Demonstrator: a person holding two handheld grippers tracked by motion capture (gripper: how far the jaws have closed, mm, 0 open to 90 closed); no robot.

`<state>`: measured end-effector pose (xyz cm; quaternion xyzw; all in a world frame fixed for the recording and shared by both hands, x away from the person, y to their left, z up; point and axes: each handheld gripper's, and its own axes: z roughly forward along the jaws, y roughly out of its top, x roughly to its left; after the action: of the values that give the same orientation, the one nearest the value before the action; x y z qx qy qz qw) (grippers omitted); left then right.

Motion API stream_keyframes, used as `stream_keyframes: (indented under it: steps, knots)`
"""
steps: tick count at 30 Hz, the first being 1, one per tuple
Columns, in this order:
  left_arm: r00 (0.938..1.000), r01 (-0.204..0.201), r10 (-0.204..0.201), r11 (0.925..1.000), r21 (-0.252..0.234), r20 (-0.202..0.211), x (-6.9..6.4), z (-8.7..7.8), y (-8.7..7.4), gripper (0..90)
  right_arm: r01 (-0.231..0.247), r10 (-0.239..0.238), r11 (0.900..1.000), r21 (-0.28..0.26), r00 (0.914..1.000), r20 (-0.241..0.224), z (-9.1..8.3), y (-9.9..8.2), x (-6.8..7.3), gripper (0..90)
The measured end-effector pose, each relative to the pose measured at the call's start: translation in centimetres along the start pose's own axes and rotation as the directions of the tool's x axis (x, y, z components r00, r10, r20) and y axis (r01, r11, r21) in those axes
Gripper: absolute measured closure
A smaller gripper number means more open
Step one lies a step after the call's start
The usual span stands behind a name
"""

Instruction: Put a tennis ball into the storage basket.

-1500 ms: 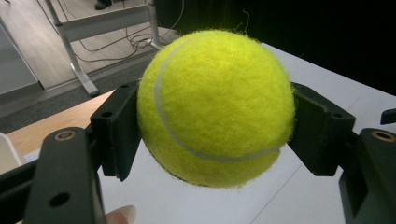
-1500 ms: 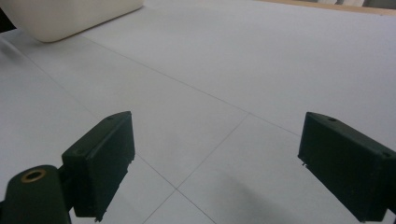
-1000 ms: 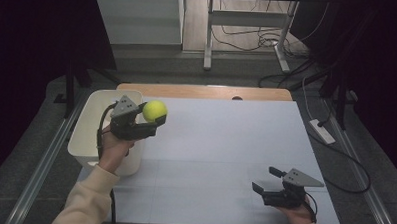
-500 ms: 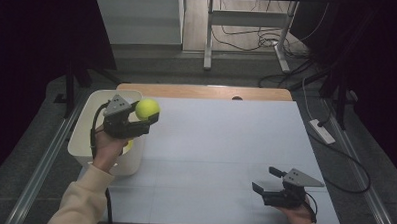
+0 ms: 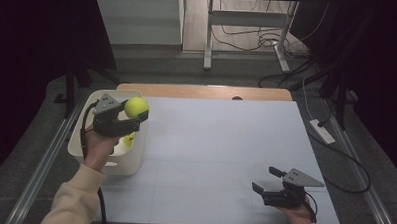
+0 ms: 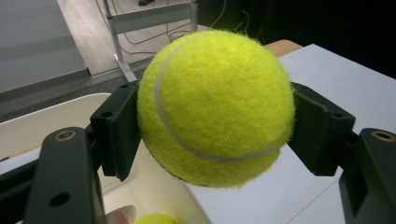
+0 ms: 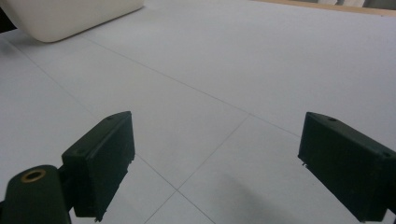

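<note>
High view, left gripper: the left gripper (image 5: 132, 118) hangs over the right rim of the white bin (image 5: 80, 140), its jaws clamped on a tennis ball (image 5: 136, 107).
Tennis ball, where it is: the ball is off the tabletop (image 5: 225, 143), raised above the bin's right edge, near the tabletop's left side.
Grip, why this way: in the left gripper view both black pads (image 6: 119, 128) press the tennis ball (image 6: 215, 107) at its widest part from opposite sides, which I judge keeps a round, fuzzy thing from rolling out.
Bin contents: a second yellow ball (image 5: 129, 139) lies inside the bin below the gripper; its top also peeks in at the bottom of the left gripper view (image 6: 156, 219).
Bin placement: the bin sits at the tabletop's left edge, overhanging it somewhat, within easy reach of the left hand (image 5: 97, 148).
Step in hand: judging by the ball's place over the rim and the ball already inside, the held ball looks about to be dropped in; the jaws would need to part once it is clear of the wall.
Right gripper: the right gripper (image 5: 269, 182) rests low on the tabletop's near right corner, well apart from the bin, its jaws spread wide with nothing between them, likely parked out of the way.
Right gripper view: bare white tabletop (image 7: 224, 70) lies ahead, with a corner of the bin (image 7: 70, 14) far off.
</note>
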<state>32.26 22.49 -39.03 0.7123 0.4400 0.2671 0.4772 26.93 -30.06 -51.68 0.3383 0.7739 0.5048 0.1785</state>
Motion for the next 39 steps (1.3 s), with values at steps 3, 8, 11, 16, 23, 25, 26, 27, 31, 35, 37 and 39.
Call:
stream_keyframes:
  steps: [3,8,11,16,23,25,26,27,31,35,37,39]
  knots:
    - [0.9999,0.005,-0.005,1.0,0.005,-0.016,0.5,-0.2,-0.2,26.8,-0.001,0.001,1.0,0.0,1.0,0.0,0.0,0.0,0.0,10.6]
    - [0.9989,0.017,-0.017,0.9998,0.007,-0.044,1.2,-0.5,-0.4,26.8,0.001,-0.001,1.0,0.003,1.0,0.001,0.0,0.0,0.1,10.6]
    - [0.9981,0.027,-0.026,0.9996,0.01,-0.056,1.6,-0.6,-0.6,26.8,-0.001,0.001,1.0,0.003,1.0,0.0,0.0,0.0,0.1,10.6]
    - [0.9967,0.033,-0.032,0.9993,0.015,-0.074,2.1,-0.7,-0.7,26.8,-0.001,0.001,1.0,0.003,1.0,0.0,0.1,0.0,0.0,10.6]
    - [0.9932,0.058,-0.055,0.998,0.025,-0.102,3.1,-0.9,-0.8,26.8,-0.003,0.003,1.0,0.007,1.0,-0.001,0.1,0.0,0.1,10.6]
    - [0.9919,0.065,-0.061,0.9974,0.03,-0.112,3.4,-0.9,-0.9,26.7,-0.004,0.004,1.0,0.007,1.0,0.0,0.1,0.0,0.1,10.6]
    - [0.991,0.07,-0.066,0.997,0.032,-0.117,3.7,-0.9,-0.9,26.7,-0.002,0.002,1.0,0.005,1.0,0.0,0.1,0.0,0.1,10.6]
    - [0.9903,0.069,-0.064,0.997,0.035,-0.123,3.8,-1.0,-0.9,26.7,-0.001,0.001,1.0,0.005,1.0,0.001,0.1,0.0,0.0,10.6]
    - [0.987,0.073,-0.066,0.9965,0.042,-0.147,4.5,-1.2,-0.9,26.7,-0.001,0.001,1.0,0.007,1.0,0.001,0.1,0.0,0.0,10.6]
    - [0.9851,0.076,-0.066,0.9956,0.055,-0.159,4.9,-1.3,-1.0,26.7,0.0,0.0,0.9999,0.01,1.0,0.0,0.2,0.0,0.1,10.6]
    - [0.984,0.083,-0.073,0.9948,0.058,-0.163,5.1,-1.3,-1.1,26.7,0.0,0.0,0.9999,0.01,1.0,0.0,0.2,0.0,0.1,10.6]
    - [0.9828,0.091,-0.078,0.9934,0.07,-0.167,5.4,-1.3,-1.2,26.7,0.003,-0.003,0.9999,0.01,1.0,0.0,0.2,0.0,0.1,10.6]
